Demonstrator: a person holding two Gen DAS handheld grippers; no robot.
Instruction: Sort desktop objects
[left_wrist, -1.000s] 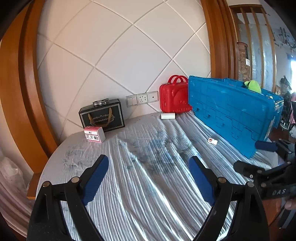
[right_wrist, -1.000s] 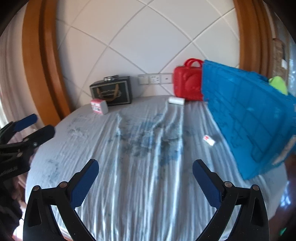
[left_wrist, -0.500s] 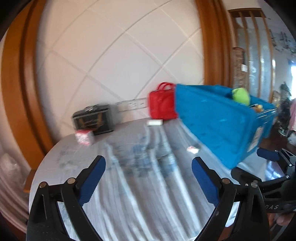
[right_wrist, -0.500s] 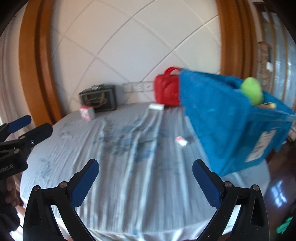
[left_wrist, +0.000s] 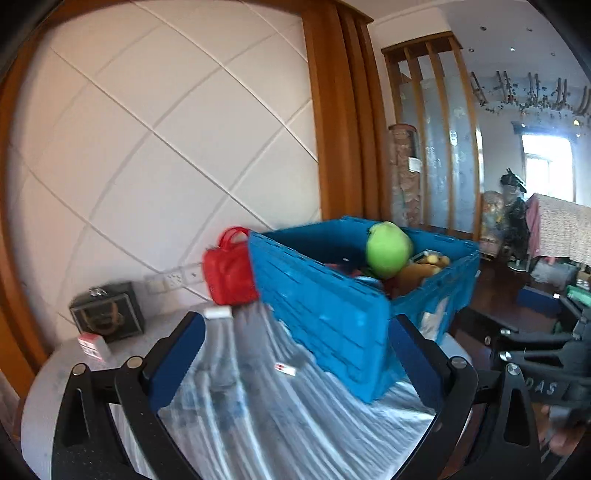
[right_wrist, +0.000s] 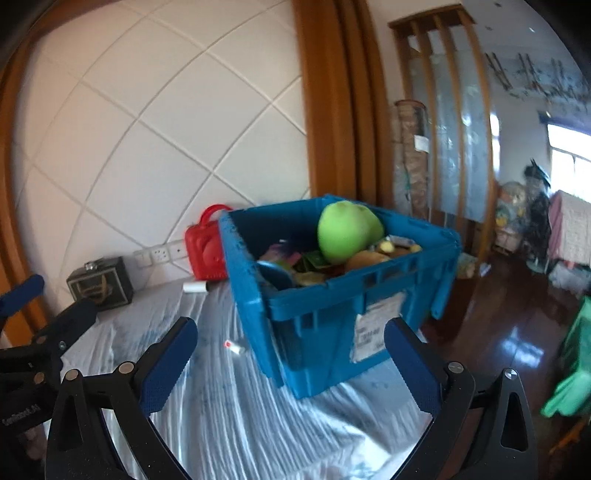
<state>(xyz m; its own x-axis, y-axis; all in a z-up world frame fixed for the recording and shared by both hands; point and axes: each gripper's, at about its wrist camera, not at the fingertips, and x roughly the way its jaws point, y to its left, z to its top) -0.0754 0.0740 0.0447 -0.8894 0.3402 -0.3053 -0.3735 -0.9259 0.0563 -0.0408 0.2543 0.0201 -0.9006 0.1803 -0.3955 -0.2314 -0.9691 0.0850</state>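
- The left gripper (left_wrist: 295, 354) hangs over the surface (left_wrist: 258, 424) with its blue pads spread wide and nothing between them.
- The right gripper (right_wrist: 291, 363) is likewise wide apart and empty, facing the blue crate (right_wrist: 314, 317).
- The blue crate stands on the right part of the surface, filled with mixed items (a green plush ball (right_wrist: 347, 229) tops the pile).
- A red case (right_wrist: 205, 254) stands by the wall, just beside the crate.
- A white roll (right_wrist: 194, 287) lies in front of the red case.
- A small white-and-red item (right_wrist: 233, 346) lies near the crate's base.
- A dark box (left_wrist: 107, 314) and a small pink box (left_wrist: 94, 345) sit at far left.
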